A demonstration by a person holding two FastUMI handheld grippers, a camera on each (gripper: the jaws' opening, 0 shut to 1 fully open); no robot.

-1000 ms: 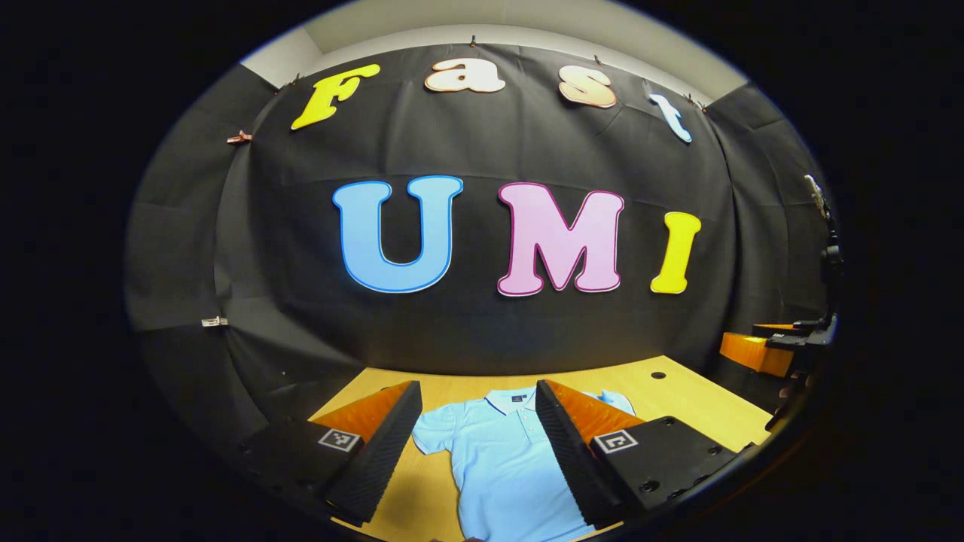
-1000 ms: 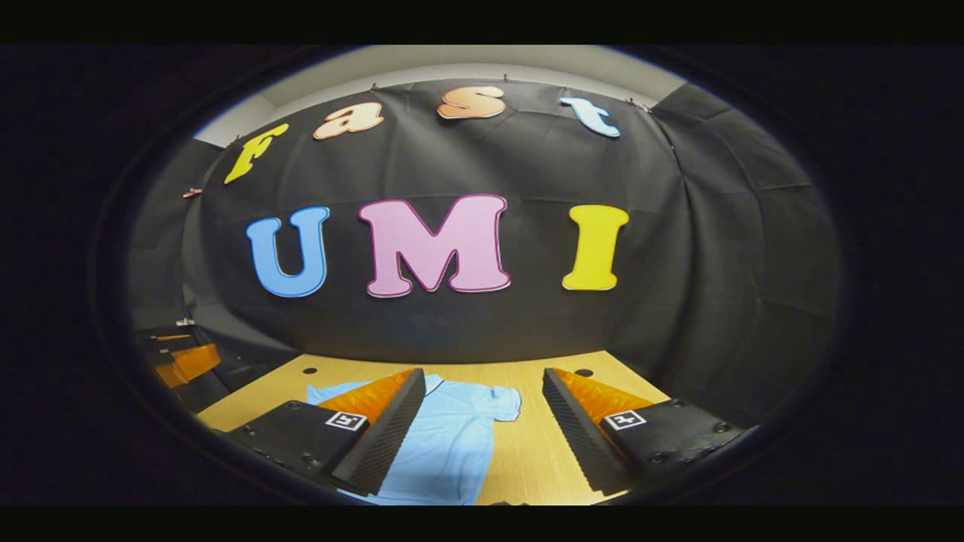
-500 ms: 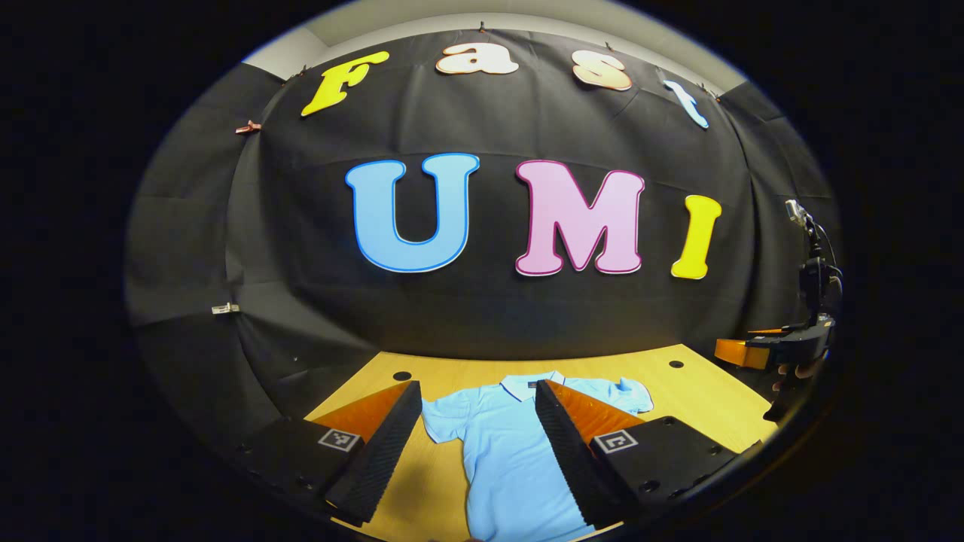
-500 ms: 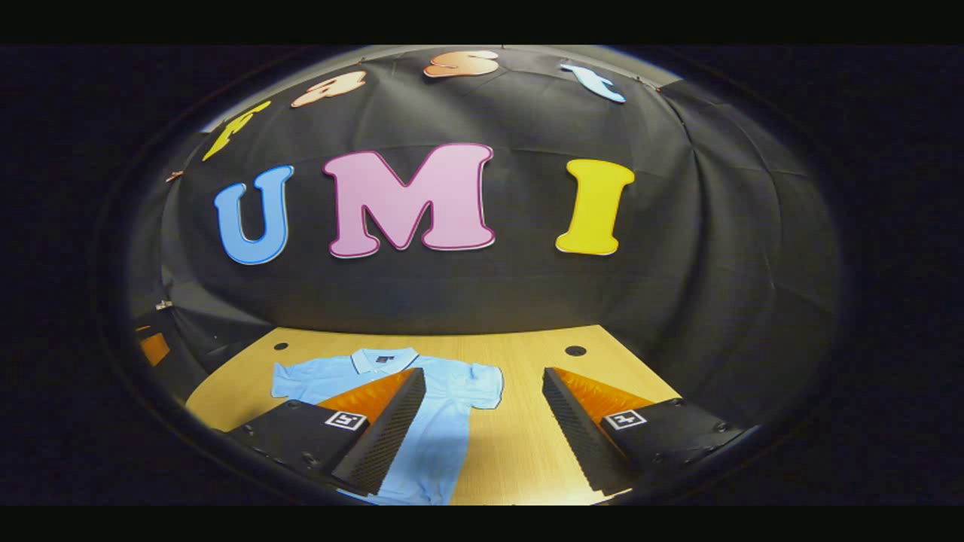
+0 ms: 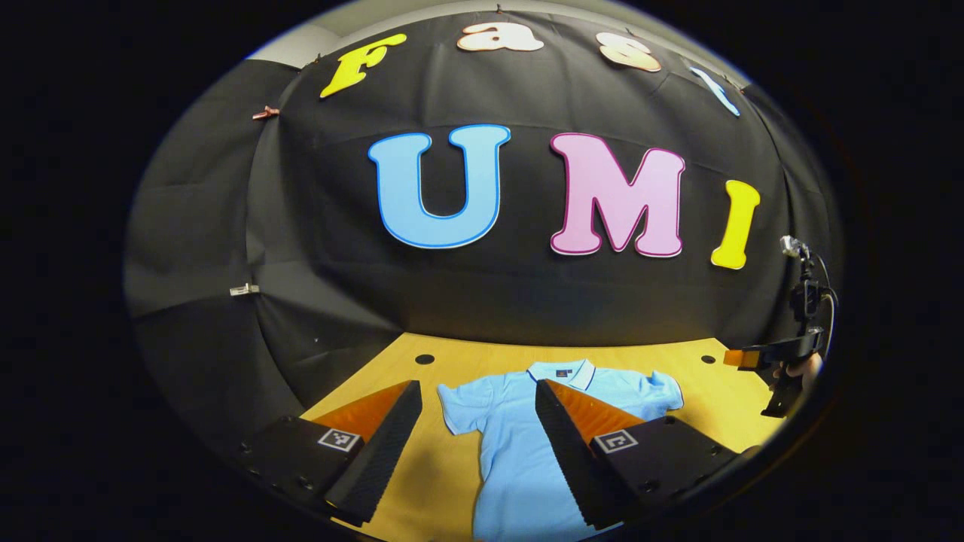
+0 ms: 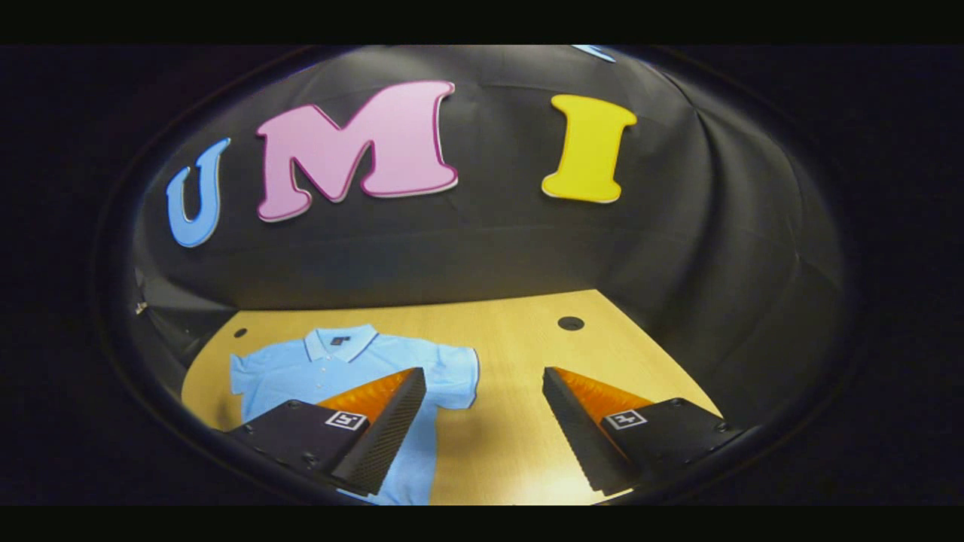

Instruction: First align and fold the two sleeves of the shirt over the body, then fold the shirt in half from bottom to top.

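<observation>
While the shirt (image 5: 520, 452) lies flat on the counter (image 6: 520, 331), sleeves spread, both grippers hover above it; left gripper (image 5: 479, 444) and right gripper (image 6: 484, 429) jaws wide apart, holding nothing.

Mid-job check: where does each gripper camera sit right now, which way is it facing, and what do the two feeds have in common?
Left gripper view: rides the left gripper, above the table's near left, facing the back wall; its open fingers frame the shirt; the right gripper and a hand appear far right.
Right gripper view: rides the right gripper, tilted down from the near right; open fingers, one overlapping the shirt's body.
Shared: the unfolded shirt, the wooden table, the black wall.
</observation>
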